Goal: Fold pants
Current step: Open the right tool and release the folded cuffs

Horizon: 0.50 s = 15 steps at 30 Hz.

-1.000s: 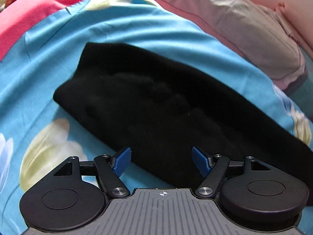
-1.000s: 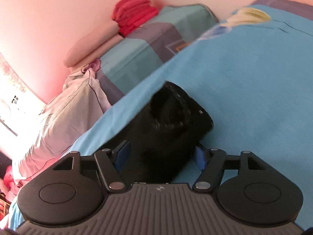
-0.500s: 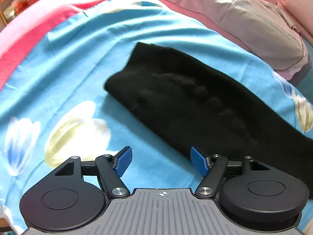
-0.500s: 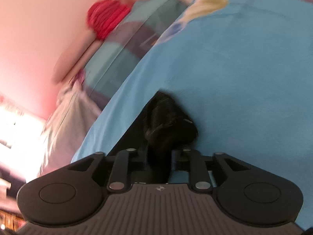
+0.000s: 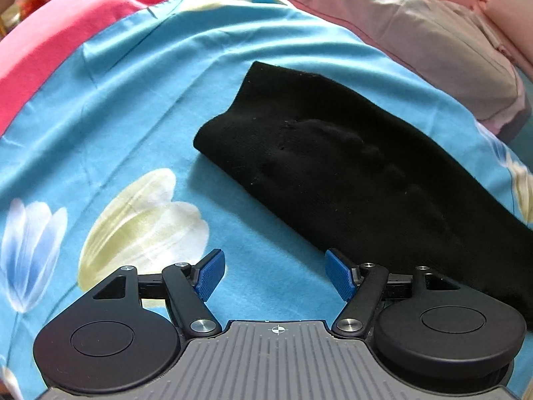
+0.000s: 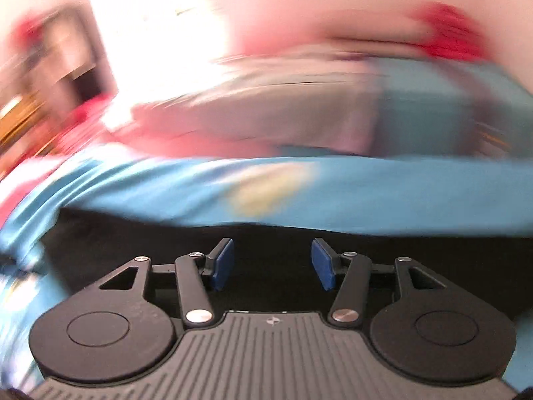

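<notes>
A big blue bed sheet with flower prints (image 5: 140, 106) fills most of the left view, with lots of bare room on the left side. One long pair of soft black knit pants (image 5: 349, 166) lies flat on it, folded lengthwise, from the middle out to the near right. One puffy grey-pink pillow (image 5: 416, 36) sits at the far right edge. The left gripper (image 5: 274, 275) is near the pants' near edge, its blue fingers wide apart, holding nothing. In the blurry right view, the right gripper (image 6: 271, 263) is over the black pants (image 6: 273, 243), fingers apart, nothing between them.
</notes>
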Motion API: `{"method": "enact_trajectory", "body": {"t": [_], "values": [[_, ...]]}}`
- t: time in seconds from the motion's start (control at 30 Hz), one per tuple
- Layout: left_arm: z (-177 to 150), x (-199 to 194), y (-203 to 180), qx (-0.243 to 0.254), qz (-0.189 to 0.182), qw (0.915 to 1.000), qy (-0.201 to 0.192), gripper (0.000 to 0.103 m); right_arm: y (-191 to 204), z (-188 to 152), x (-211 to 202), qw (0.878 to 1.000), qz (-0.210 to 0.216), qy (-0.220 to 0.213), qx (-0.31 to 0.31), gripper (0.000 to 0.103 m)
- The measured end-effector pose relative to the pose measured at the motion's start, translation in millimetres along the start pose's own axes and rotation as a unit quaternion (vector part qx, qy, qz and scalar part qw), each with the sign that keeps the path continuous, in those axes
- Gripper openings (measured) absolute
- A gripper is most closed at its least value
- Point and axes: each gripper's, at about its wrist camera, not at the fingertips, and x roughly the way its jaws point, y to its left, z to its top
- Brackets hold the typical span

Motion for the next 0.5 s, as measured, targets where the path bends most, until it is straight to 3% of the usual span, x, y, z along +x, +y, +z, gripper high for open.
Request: {"method": "enact_trajectory", "body": {"t": [0.07,0.13,0.2,0.3,0.33,0.4,0.47,0.5], "values": [[-3.2,-1.7,6.4,0.014,0.001,0.9999,-0.006,0.103,54.2,13.9,32.5,0.996,0.068,0.021,-0.058,0.055],[-6.8,-3.3,14.7,0.024,0.001,0.9997,-0.011,0.103,106.1,25.4,64.6,0.985,0.125,0.033,-0.111,0.043],[-10.6,-4.0,25.7,0.027,0.002,0.9996,-0.013,0.103,157.8,28.9,87.0,0.973,0.167,0.043,-0.155,0.041],[-16.7,-3.7,41.6,0.027,0.003,0.9995,-0.015,0.103,223.9,40.7,121.9,0.957,0.172,0.026,-0.233,0.043],[-18.5,-4.1,46.4,0.027,0.003,0.9995,-0.017,0.103,242.1,45.1,135.5,0.953,0.169,0.019,-0.25,0.048],[-22.2,-5.6,55.2,0.026,0.005,0.9994,-0.023,0.103,263.6,55.6,161.4,0.946,0.175,0.016,-0.272,0.055],[-23.9,-5.9,62.9,0.022,0.004,0.9994,-0.027,0.103,276.2,55.1,183.0,0.94,0.177,0.032,-0.29,0.055],[-23.6,-5.1,66.9,0.018,0.002,0.9995,-0.027,0.103,282.7,53.6,200.7,0.937,0.176,0.055,-0.297,0.037]]}}
